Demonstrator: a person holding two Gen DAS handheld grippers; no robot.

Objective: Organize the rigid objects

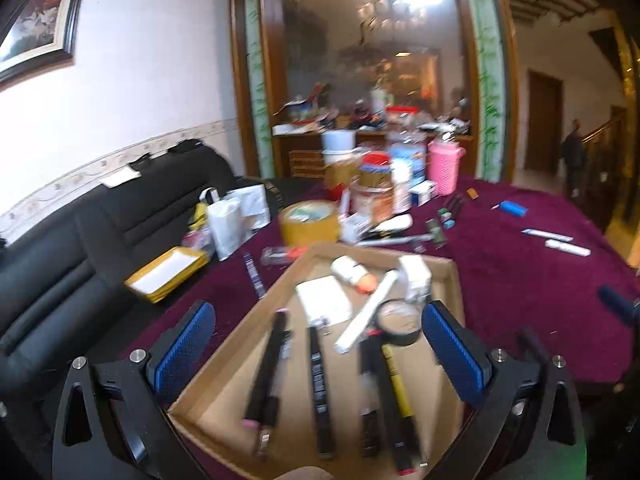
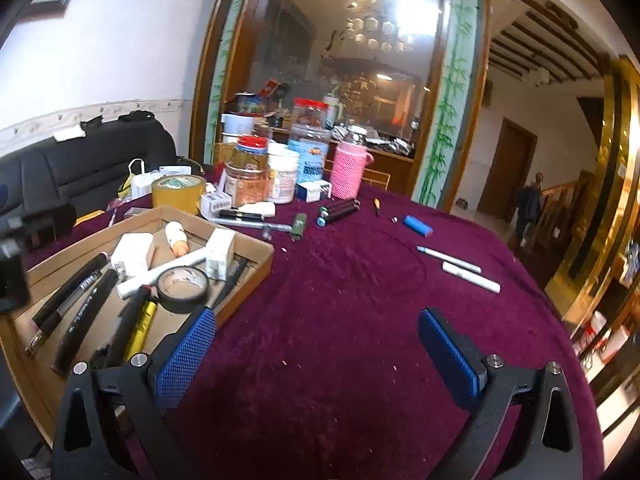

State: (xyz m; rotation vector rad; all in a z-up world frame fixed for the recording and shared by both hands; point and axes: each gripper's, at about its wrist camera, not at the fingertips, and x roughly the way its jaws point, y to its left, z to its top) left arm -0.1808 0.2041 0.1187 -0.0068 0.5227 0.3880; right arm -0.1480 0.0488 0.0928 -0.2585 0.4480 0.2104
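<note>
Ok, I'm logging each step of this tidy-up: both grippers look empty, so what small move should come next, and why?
Probably reach the right gripper, open and empty over the cloth, forward-right to the nearer white pen. It lies loose on the table, clear of other items, while the cardboard tray already holds pens and tape. The left gripper hangs open over that tray.

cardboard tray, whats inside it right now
Inside the cardboard tray: dark pens, a yellow marker, a black tape roll, small white boxes and a white tube. Anything beneath them is hidden.
</note>
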